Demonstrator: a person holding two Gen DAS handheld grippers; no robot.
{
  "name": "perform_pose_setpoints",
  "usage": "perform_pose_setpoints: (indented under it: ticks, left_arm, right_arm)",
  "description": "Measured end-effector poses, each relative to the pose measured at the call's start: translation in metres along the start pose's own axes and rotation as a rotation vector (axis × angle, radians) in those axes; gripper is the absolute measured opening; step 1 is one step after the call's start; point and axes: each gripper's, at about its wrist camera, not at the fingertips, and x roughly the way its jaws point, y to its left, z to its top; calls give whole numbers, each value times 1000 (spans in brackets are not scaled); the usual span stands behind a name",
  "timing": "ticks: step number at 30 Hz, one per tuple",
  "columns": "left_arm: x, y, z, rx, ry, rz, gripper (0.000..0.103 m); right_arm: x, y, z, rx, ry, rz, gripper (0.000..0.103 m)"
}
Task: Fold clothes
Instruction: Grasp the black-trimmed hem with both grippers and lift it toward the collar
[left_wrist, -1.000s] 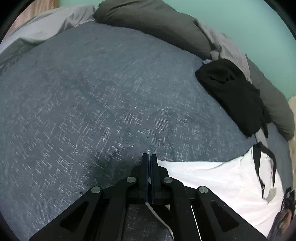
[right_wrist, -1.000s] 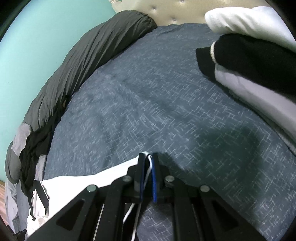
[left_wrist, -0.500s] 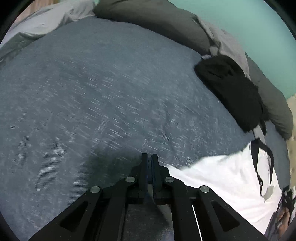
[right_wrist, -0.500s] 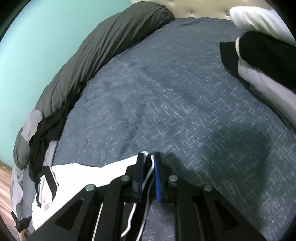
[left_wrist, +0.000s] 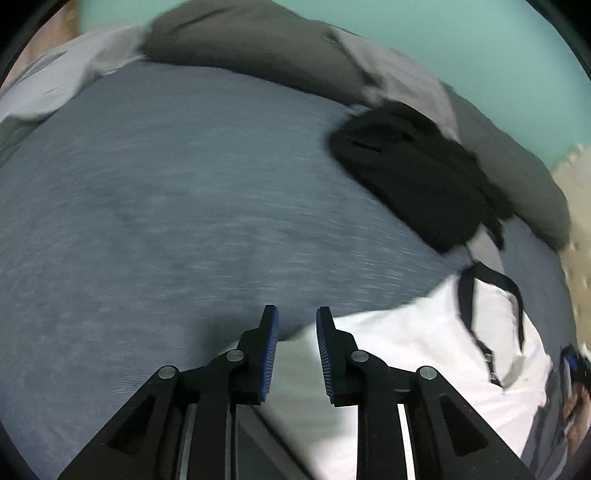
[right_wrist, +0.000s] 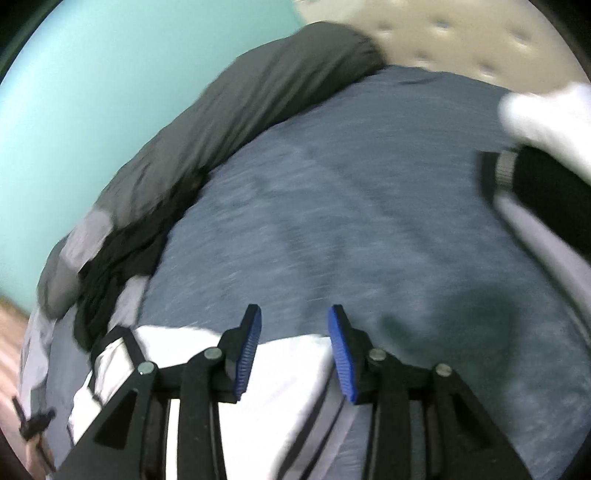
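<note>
Left wrist view first: the left gripper (left_wrist: 296, 314) has its jaws parted, and they've just been opening up. Nothing is pinched between the blue pads (left_wrist: 269, 354). The white garment (left_wrist: 424, 369) lies flat on the blue-grey bedspread (left_wrist: 166, 221), below and to the right of the fingers; its near edge shows through the gap between the jaws, but the pads aren't pressing on it, so it's let go. The garment has black trim (left_wrist: 469, 295) looping near its far right end. Further back on the right there's a black piece of clothing (left_wrist: 413, 166) bunched up against a dark grey duvet (left_wrist: 258, 44) that runs along the teal wall (left_wrist: 480, 37). Everything's pretty motion-blurred here.

Right wrist view: the right gripper (right_wrist: 294, 315) is also spread, a bit wider, and has likewise just been opening. Its pads (right_wrist: 245, 354) are clear of the cloth. The white garment (right_wrist: 280, 373) sits under and behind the fingertips, stretching off to the lower left, with a grey and dark stripe near the right finger. The bedspread (right_wrist: 369, 221) fills the space ahead of the jaws. Off to the right edge is a stack of folded clothes (right_wrist: 546, 177), black and white, well apart from the gripper. The grey duvet (right_wrist: 240, 110) runs up the left side, and a beige tufted headboard (right_wrist: 461, 33) is at the top.
</note>
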Motion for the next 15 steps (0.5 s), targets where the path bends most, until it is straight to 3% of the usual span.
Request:
perform_pose_setpoints:
  ticks: [5, 7, 9, 15]
  left_arm:
    - [30, -86, 2, 138, 49, -63, 24]
    - [43, -116, 1, 191, 68, -71, 30]
    - [57, -146, 1, 240, 82, -74, 42]
    - [86, -201, 9, 329, 92, -79, 43]
  right_arm:
    - [38, 91, -6, -160, 103, 77, 42]
    - [52, 123, -14, -238, 146, 94, 42]
    - [67, 155, -23, -318, 185, 106, 50]
    - [110, 231, -45, -494, 257, 123, 51]
